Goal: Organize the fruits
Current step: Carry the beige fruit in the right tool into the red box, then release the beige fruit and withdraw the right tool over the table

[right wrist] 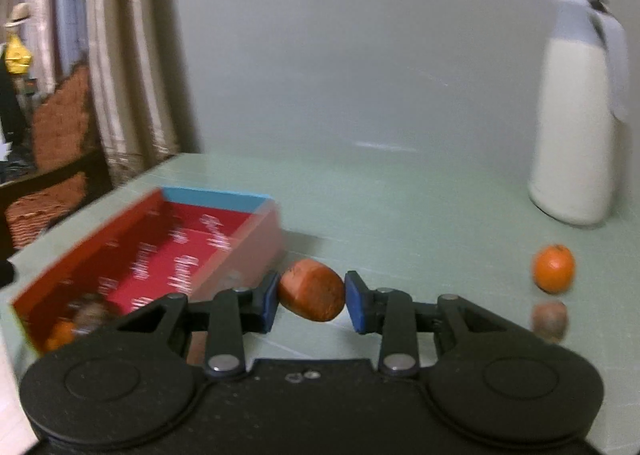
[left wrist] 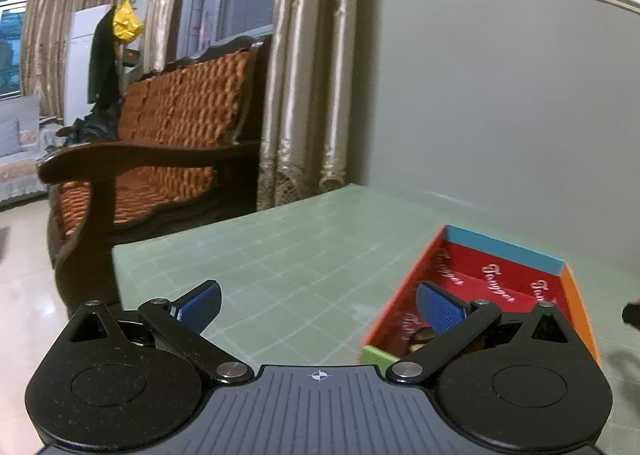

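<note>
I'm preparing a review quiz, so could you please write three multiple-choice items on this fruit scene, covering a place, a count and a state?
1. Where is the white jug?
A. inside the box
B. on the green mat, far right
C. on the sofa

2. How many fruits lie loose on the mat at right?
A. two
B. four
C. none

3. The right gripper is:
A. open and empty
B. shut on the orange-red fruit
C. inside the red box

Answers:
1 B, it stands upright beyond the fruit.
2 A, an orange and a brown fruit.
3 B, both pads press its sides.
</note>
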`<state>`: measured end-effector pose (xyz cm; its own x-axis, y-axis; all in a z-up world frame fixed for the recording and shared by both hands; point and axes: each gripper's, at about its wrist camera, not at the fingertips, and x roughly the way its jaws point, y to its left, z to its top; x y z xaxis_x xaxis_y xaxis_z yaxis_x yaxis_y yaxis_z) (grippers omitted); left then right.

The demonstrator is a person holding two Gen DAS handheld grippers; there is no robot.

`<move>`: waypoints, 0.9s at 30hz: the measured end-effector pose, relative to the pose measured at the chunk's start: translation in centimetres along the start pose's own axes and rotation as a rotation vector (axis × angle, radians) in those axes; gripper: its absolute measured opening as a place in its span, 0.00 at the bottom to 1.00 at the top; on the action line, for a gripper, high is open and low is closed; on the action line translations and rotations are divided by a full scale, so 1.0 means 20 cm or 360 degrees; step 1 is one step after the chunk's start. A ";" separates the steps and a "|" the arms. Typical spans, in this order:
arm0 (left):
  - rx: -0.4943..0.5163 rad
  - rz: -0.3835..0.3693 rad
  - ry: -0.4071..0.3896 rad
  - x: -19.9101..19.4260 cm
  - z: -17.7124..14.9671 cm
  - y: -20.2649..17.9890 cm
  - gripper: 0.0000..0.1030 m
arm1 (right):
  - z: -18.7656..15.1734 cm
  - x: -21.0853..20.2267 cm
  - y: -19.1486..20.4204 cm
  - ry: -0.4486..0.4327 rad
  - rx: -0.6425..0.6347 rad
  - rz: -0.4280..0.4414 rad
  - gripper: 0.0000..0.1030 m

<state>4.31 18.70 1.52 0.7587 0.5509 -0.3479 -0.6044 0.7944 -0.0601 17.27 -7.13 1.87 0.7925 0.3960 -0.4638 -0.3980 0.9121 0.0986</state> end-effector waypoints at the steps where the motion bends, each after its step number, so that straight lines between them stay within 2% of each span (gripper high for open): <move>1: -0.0005 0.0014 -0.0001 0.00 0.00 0.02 1.00 | 0.01 -0.01 0.03 -0.0013 -0.0015 0.0036 0.32; 5: -0.0031 0.0078 -0.0004 0.00 -0.01 0.11 1.00 | 0.04 -0.02 0.17 -0.0038 -0.0081 0.0158 0.32; 11: -0.0102 0.0163 0.0036 0.02 -0.02 0.27 1.00 | 0.03 0.02 0.35 0.0003 -0.0163 0.0274 0.32; 17: -0.0154 0.0173 0.0049 0.04 -0.02 0.32 1.00 | -0.01 0.05 0.43 0.0056 -0.0204 0.0300 0.33; 23: -0.0101 0.0141 0.0029 0.04 -0.02 0.27 1.00 | -0.04 0.02 0.41 0.0080 -0.0187 0.0317 0.37; 26: -0.0069 0.0122 0.0013 0.02 -0.03 0.23 1.00 | -0.03 -0.01 0.39 0.0050 -0.0163 0.0321 0.43; 27: -0.0059 0.0113 0.0008 0.02 -0.03 0.21 1.00 | -0.03 -0.02 0.38 0.0032 -0.0155 0.0323 0.51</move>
<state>1.83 22.09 0.56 0.7123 0.6041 -0.3573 -0.6653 0.7434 -0.0695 13.64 -0.48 2.30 0.6828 0.5670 -0.4607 -0.5917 0.7991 0.1065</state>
